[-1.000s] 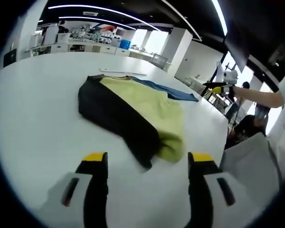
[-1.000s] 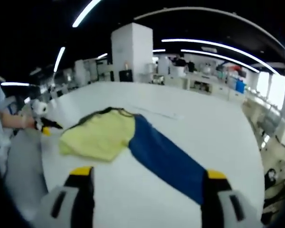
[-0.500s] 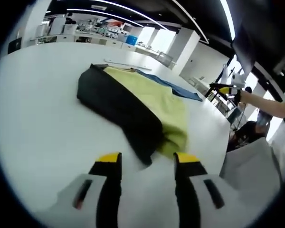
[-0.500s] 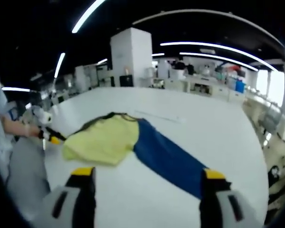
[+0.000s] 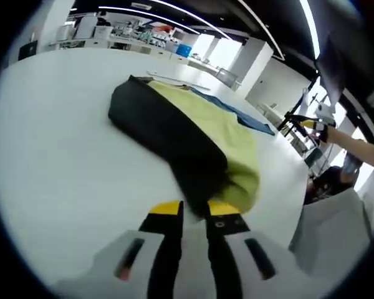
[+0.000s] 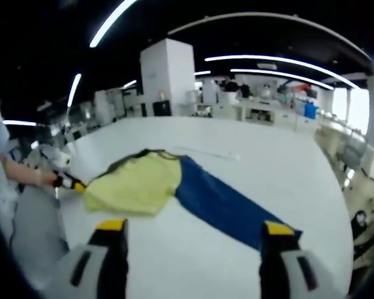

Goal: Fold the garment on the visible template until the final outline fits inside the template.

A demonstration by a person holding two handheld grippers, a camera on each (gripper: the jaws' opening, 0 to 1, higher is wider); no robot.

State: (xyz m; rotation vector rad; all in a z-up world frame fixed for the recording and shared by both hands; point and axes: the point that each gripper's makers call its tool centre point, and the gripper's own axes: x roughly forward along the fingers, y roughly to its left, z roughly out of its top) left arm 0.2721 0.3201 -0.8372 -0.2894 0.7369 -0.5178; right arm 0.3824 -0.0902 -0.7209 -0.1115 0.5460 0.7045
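A black, yellow-green and blue cloth garment (image 5: 193, 134) is being shown lying on a white desk (image 5: 56, 149), sleeves unfolded. Its black sleeve end is being clamped by the left hand-held gripper (image 5: 192, 210); the right hand-held gripper (image 6: 190, 229) is being held apart above the blue sleeve. Folding is judged barely begun.

Large white table (image 5: 56, 143), with a partly folded garment (image 5: 193, 134) of black, yellow-green and blue panels flat on it, and a thin pale strip (image 6: 209, 152) just beyond the collar end.
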